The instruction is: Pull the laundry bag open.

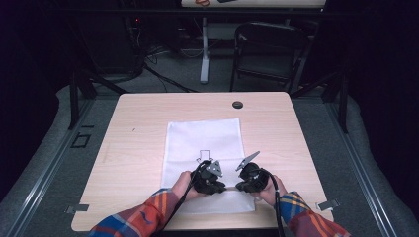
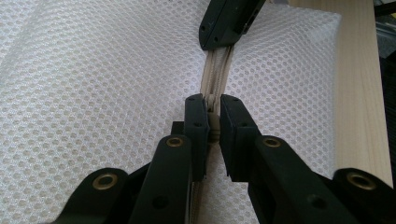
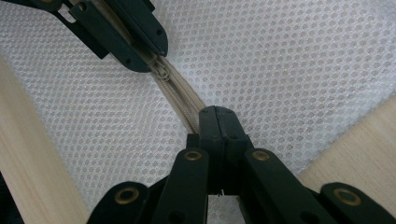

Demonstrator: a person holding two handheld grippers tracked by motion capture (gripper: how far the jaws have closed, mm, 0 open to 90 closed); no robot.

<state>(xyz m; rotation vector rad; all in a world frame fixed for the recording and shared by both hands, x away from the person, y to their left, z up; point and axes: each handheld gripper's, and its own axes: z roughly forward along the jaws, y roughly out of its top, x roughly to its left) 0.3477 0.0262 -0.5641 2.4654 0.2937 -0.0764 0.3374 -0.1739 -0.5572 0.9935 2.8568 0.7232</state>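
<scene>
White mesh bag (image 1: 203,143) flat on the wooden table (image 1: 133,143), near the middle and toward the person's edge, long axis running away from the person, near end reaching almost to the table's front edge. Wide bare wood left and right of the bag, a narrower strip beyond its far end up to a round black grommet (image 1: 237,104). Beige zipper (image 2: 215,77) along the near end, lying crosswise between the two hands. Left gripper (image 2: 212,116) clenched on the zipper slider (image 2: 213,103), pads pressed against both sides. Right gripper (image 3: 218,122) squeezed fully together on the zipper tape just beside it, well inside the bag's edges. Both grippers low over the near end, close together, not touching.
</scene>
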